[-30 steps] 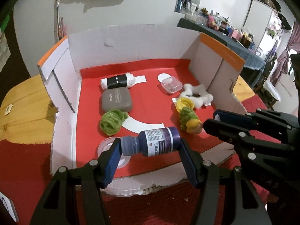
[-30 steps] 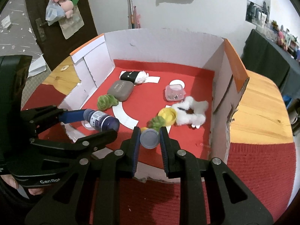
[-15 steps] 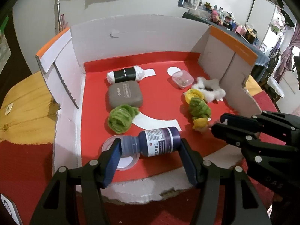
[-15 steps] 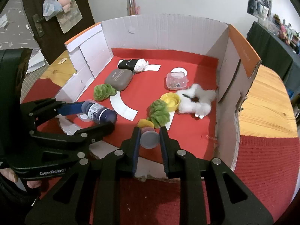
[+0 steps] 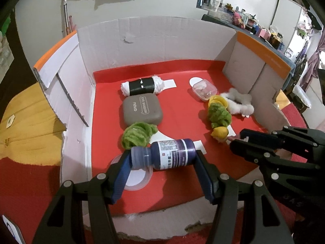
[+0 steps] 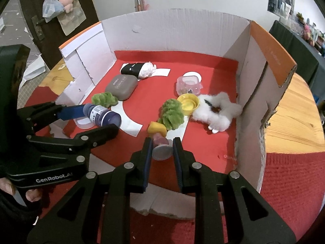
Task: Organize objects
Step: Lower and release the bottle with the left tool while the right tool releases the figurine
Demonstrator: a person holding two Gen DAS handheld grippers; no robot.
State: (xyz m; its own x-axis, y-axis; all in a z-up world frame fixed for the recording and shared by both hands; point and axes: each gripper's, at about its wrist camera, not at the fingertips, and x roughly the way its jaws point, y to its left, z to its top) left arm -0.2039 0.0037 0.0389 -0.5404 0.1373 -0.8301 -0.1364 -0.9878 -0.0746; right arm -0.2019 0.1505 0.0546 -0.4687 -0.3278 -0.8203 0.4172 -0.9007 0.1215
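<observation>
My left gripper [image 5: 162, 168] is shut on a dark purple bottle [image 5: 164, 154], held sideways over the front left of the red-floored cardboard box [image 5: 182, 101], above a clear round lid [image 5: 136, 178]. The bottle also shows in the right wrist view [image 6: 102, 116]. My right gripper [image 6: 162, 150] is shut on a small pink toy with a grey base [image 6: 160, 145], low over the box's front middle, next to a yellow piece [image 6: 156, 129] and a green yarn ball [image 6: 172, 114]. The right gripper shows in the left wrist view [image 5: 237, 140].
In the box lie a grey case [image 5: 142, 108], a black-and-white roll [image 5: 142, 85], another green yarn ball [image 5: 138, 134], a clear small container [image 6: 187, 84], a yellow cap [image 6: 189, 103] and a white fluffy ring [image 6: 217, 111]. White walls stand on three sides; the front edge is low and torn.
Both grippers have moved forward and down into the box with their loads. The bottle now hangs over the clear lid and the pink toy is close to the yellow piece.
</observation>
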